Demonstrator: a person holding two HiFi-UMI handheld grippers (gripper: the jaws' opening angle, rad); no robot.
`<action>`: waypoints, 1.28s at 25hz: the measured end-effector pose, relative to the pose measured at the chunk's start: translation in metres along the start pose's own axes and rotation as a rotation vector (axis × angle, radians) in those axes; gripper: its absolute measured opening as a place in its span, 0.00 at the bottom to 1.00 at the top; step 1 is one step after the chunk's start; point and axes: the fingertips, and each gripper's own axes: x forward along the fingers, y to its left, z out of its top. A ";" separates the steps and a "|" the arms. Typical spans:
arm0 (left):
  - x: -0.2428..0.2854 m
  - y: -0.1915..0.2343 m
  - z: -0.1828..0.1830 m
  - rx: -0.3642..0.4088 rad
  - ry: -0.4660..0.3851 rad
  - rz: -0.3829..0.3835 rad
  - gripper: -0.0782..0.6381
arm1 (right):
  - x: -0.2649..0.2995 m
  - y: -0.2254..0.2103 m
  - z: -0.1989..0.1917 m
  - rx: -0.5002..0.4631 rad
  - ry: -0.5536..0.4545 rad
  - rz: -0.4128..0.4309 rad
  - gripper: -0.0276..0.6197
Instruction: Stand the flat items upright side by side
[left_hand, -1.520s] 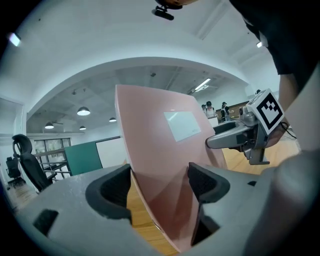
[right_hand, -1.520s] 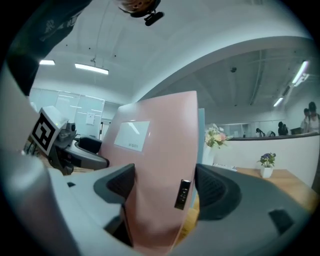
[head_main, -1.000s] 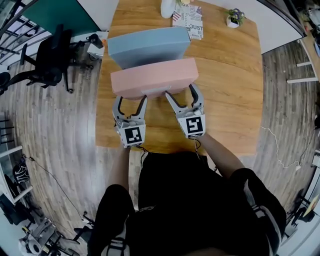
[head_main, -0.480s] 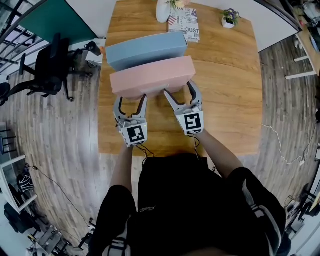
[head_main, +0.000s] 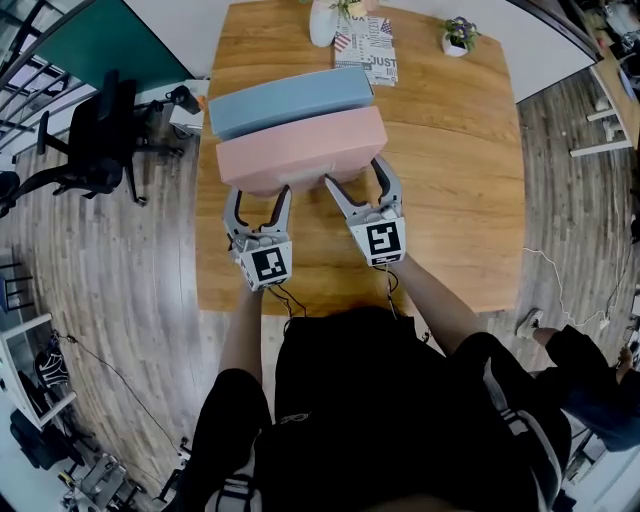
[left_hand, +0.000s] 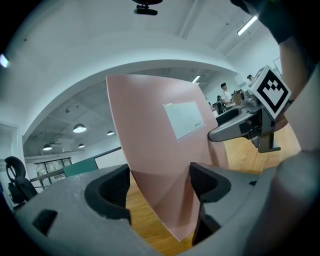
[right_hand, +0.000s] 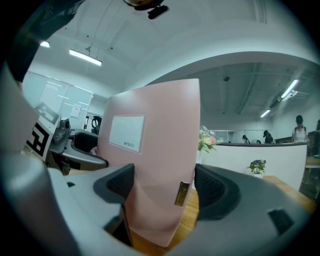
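A: Pink case (head_main: 300, 150), position?
B: It stands upright on its long edge on the wooden table (head_main: 460, 170). A white label (left_hand: 184, 119) is on the face turned toward the person. The blue case (head_main: 285, 98) stands upright directly behind the pink case and parallel to it. The head view shows no gap between them.
A: Left gripper (head_main: 260, 197)?
B: It is at the near face of the pink case, toward the left end. The jaws are spread wide, and the lower corner of the pink case sits between the pads. I cannot tell whether either pad touches it.
A: Right gripper (head_main: 354, 174)?
B: It is at the same face of the pink case, right of the label and near the right end. The jaws are likewise spread wide. The end edge of the pink case, with a small gold tag (right_hand: 181, 194), stands between them.
A: Other items?
B: A white vase (head_main: 322, 20) and a printed sheet (head_main: 366, 45) sit beyond the pink case, past the blue one. A small potted plant (head_main: 461, 36) is beyond it and off to the right. All three are well apart from the pink case.
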 end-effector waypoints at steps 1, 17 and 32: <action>0.001 0.001 -0.001 -0.005 0.005 0.002 0.65 | 0.001 0.000 0.000 0.000 0.000 0.000 0.62; 0.009 0.003 -0.016 -0.004 0.023 0.006 0.66 | 0.013 -0.004 0.001 -0.003 0.005 0.008 0.63; -0.004 -0.002 -0.010 -0.126 0.046 -0.037 0.65 | 0.005 0.001 -0.006 0.048 0.041 0.013 0.63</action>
